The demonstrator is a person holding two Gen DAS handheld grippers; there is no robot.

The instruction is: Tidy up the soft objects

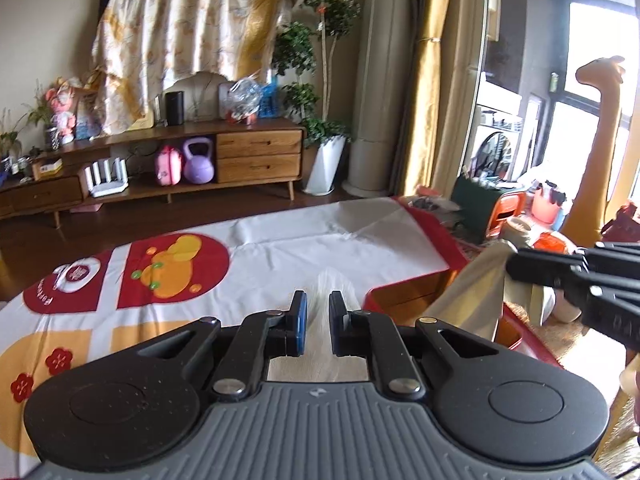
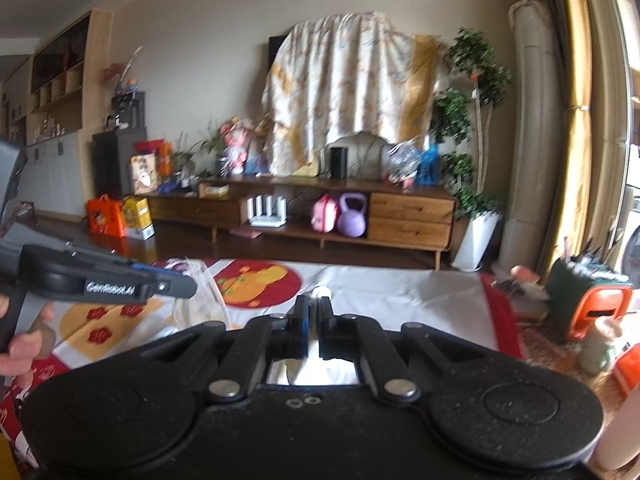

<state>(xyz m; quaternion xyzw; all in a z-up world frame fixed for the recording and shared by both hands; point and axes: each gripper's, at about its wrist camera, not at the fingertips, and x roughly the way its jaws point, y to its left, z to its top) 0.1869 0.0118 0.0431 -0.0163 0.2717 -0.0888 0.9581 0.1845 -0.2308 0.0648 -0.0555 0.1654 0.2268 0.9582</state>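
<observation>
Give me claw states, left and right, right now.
Left claw: closed on white cloth.
Right claw: closed on the white cloth too.

Your black two-finger left gripper (image 1: 318,326) is angled down, jaws nearly closed, pinching white cloth (image 1: 334,280). Your black right gripper (image 2: 316,316), same tilt, jaws pinched tight on white fabric. Bare hand (image 2: 22,344) grips left handle.

two tools (image 1: 318,328), one white cloth (image 1: 332,284), one purple kettlebell (image 1: 198,164), two drawers (image 1: 259,156)

2 wrist views face the sideboard (image 1: 160,160) (both share it).
</observation>
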